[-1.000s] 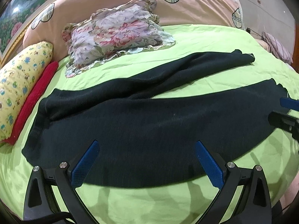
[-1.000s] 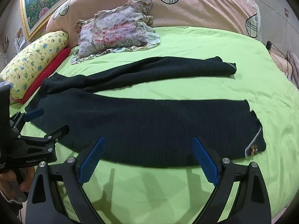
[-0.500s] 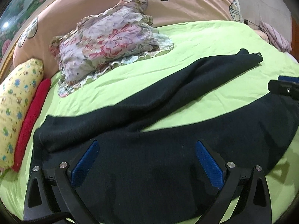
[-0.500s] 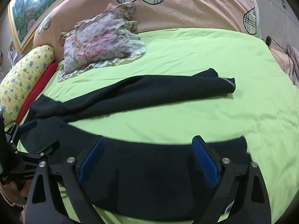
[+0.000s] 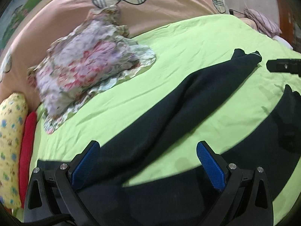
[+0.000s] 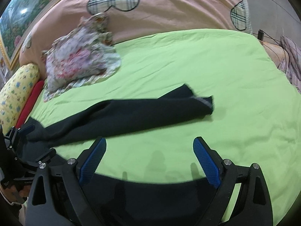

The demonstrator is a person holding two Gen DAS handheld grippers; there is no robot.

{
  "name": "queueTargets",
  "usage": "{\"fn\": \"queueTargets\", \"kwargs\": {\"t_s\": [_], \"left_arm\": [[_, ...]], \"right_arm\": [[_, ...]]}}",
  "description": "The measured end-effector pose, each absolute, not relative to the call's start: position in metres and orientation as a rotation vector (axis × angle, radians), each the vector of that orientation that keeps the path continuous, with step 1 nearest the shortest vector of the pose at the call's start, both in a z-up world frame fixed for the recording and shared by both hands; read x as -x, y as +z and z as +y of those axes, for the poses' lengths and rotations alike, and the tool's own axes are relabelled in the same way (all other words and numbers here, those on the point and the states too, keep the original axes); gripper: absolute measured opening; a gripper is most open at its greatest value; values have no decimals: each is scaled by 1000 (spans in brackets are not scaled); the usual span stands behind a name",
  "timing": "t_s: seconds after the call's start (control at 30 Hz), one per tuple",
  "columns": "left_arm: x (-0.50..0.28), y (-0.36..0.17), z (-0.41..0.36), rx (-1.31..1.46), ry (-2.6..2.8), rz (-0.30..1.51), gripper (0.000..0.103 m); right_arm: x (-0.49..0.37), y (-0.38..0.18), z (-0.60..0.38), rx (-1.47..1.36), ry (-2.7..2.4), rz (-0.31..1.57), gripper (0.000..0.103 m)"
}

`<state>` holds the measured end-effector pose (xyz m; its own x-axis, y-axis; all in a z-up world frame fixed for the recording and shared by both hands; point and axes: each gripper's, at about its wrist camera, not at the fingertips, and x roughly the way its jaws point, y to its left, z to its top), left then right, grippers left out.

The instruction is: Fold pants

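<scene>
Black pants [image 5: 197,98] lie spread on a lime green bed sheet [image 5: 197,37], legs apart in a V. The far leg [image 6: 131,113] runs to the right and ends in a cuff. The near leg [image 6: 150,203] lies under the right gripper. My left gripper [image 5: 148,162] is open and empty, low over the waist end where the legs meet. My right gripper [image 6: 149,160] is open and empty, over the bare sheet between the legs. The left gripper also shows at the left edge of the right wrist view [image 6: 28,141]. The right gripper's tip shows in the left wrist view [image 5: 282,67].
A floral ruffled pillow [image 5: 88,71] lies at the back left. A yellow patterned bolster [image 5: 9,146] and a red cushion [image 5: 27,150] line the left edge. A pink headboard cover [image 6: 169,5] with plaid hearts stands behind. Striped bedding [image 6: 291,60] lies at the right.
Both grippers have moved forward over the pants, toward the far leg. The near leg has dropped to the bottom of both views. Both grippers stay open.
</scene>
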<state>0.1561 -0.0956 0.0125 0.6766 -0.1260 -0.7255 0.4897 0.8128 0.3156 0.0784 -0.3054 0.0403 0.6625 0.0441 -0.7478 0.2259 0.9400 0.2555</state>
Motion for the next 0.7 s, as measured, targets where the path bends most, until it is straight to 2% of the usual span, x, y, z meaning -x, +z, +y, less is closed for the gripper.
{"fn": "queueTargets", "kwargs": {"t_s": [0.47, 0.53, 0.6, 0.63, 0.67, 0.7], "left_arm": [[-232, -5, -119, -524, -576, 900, 103], [-239, -9, -120, -515, -615, 930, 103], [-246, -13, -120, -505, -632, 951, 101], [-249, -15, -119, -496, -644, 966, 96], [-251, -15, -119, -483, -660, 982, 93], [-253, -16, -118, -466, -679, 998, 82]], "right_arm": [[-121, 14, -390, -585, -224, 934, 93], [-126, 6, -395, -609, -224, 954, 89], [-131, -3, -398, -635, -230, 984, 79], [-133, -7, -400, -652, -229, 995, 77], [-134, -11, -401, -670, -222, 1006, 71], [-136, -13, -401, -675, -218, 1011, 59]]}}
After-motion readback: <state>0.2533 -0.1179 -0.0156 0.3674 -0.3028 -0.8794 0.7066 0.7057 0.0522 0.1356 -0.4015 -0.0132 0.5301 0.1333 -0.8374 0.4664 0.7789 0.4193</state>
